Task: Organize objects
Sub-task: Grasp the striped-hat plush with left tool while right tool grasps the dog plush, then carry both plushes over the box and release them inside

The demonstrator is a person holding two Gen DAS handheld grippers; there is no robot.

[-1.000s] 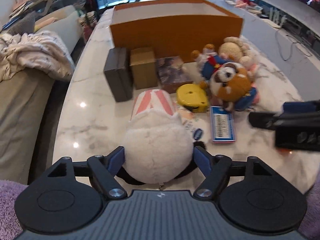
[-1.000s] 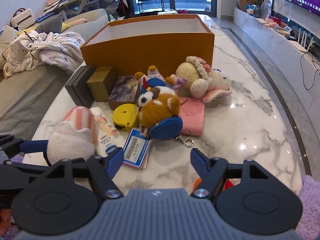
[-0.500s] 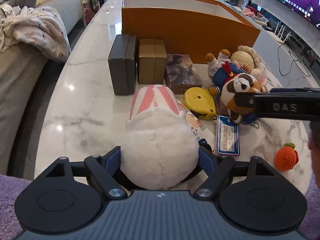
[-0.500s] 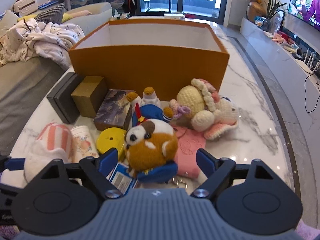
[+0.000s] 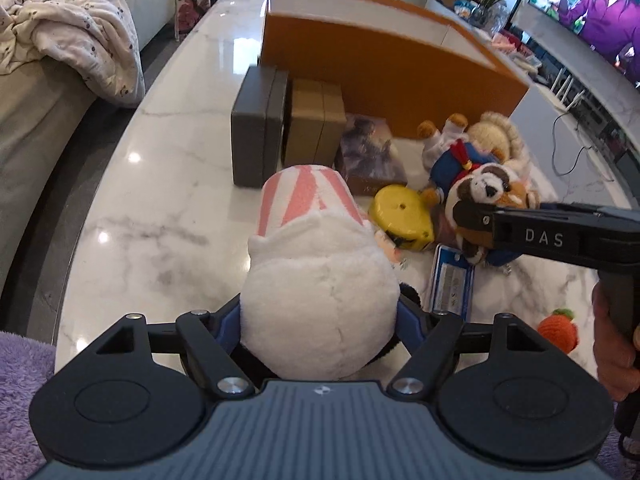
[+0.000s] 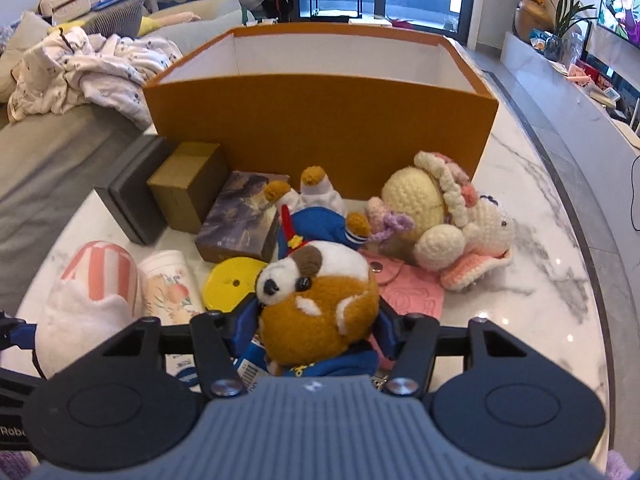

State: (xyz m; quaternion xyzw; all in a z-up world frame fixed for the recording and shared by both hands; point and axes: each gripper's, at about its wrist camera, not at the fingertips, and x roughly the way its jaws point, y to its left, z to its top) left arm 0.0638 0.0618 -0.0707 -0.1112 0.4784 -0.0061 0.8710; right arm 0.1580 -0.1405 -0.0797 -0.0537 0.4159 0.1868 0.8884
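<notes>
My left gripper [image 5: 320, 320] is shut on a white plush with a pink-striped end [image 5: 316, 280], which rests on the marble table [image 5: 160, 208]. The same plush [image 6: 88, 304] lies at the lower left in the right wrist view. My right gripper [image 6: 316, 324] straddles a brown and white plush dog [image 6: 320, 312]. Its jaws are closing, and the blue pads [image 6: 248, 320] touch the dog's sides. From the left wrist view a black finger [image 5: 520, 232] of that gripper crosses the dog [image 5: 488, 192]. An open orange box [image 6: 320, 128] stands behind the pile.
Near the box sit a grey case [image 5: 256, 140], a tan box [image 5: 316, 128], a picture box [image 5: 368, 152] and a yellow disc [image 5: 400, 212]. A crochet doll [image 6: 448, 224], pink pouch [image 6: 408, 288], blue-suited duck [image 6: 316, 216] and knitted carrot [image 5: 558, 330] lie around. Sofa with blanket [image 5: 72, 40] at left.
My right gripper came forward over the brown plush dog and its jaws narrowed onto it. My left gripper kept its hold on the white plush and rolled a little.
</notes>
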